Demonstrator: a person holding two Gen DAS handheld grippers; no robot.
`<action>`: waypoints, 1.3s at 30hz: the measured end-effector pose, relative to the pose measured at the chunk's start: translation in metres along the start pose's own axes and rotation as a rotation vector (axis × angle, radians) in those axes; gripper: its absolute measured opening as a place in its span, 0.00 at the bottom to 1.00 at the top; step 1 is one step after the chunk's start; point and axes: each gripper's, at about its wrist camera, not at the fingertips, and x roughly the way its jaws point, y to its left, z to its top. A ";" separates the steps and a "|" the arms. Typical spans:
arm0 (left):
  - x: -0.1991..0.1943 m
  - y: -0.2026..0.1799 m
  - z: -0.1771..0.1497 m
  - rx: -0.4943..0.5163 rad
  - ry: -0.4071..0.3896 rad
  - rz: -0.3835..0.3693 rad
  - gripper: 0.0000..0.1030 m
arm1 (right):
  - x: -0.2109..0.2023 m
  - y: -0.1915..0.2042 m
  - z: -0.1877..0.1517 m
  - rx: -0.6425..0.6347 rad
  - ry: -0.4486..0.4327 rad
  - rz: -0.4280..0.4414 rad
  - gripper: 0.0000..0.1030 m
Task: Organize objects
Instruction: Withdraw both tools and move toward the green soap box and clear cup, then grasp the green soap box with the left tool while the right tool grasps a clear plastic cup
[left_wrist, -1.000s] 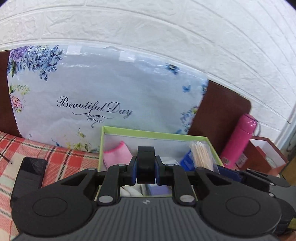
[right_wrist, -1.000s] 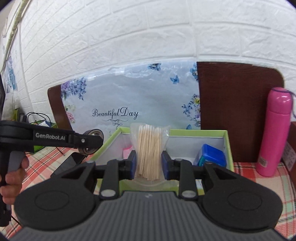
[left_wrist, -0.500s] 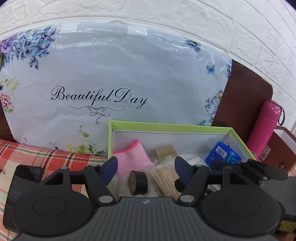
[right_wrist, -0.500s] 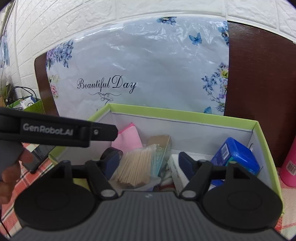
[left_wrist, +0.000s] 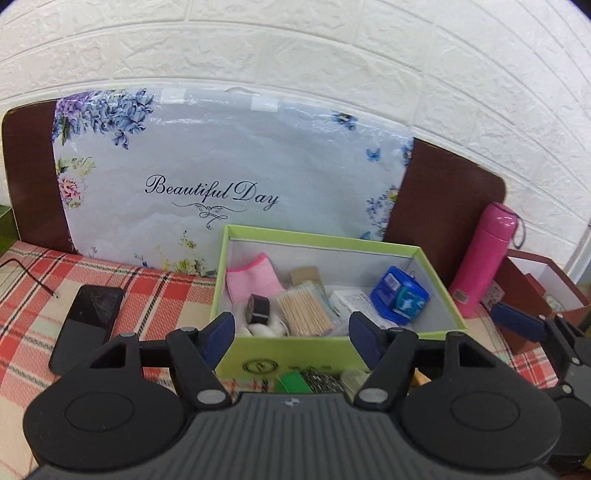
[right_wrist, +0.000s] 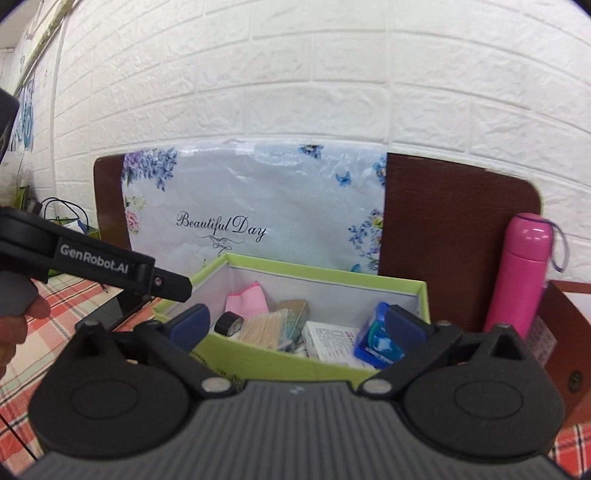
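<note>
Both grippers, left (left_wrist: 291, 341) and right (right_wrist: 295, 326), hang released and empty before the rectangular green cardboard box (left_wrist: 295, 354) holding a bristly toothpick bundle (left_wrist: 304, 308) and tape roll (left_wrist: 258, 306).

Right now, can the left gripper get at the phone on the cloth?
Probably yes. The left gripper is open and empty, and the phone lies flat on the plaid cloth, left of the green box, with nothing on top.
</note>
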 end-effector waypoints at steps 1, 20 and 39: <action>-0.006 -0.002 -0.005 -0.002 -0.003 -0.004 0.69 | -0.011 0.000 -0.003 0.005 -0.004 0.000 1.00; -0.014 -0.025 -0.118 -0.052 0.168 -0.033 0.70 | -0.093 -0.007 -0.116 0.156 0.129 -0.049 0.93; 0.070 0.012 -0.061 -0.172 0.167 0.016 0.37 | -0.031 -0.001 -0.101 0.119 0.167 0.006 0.25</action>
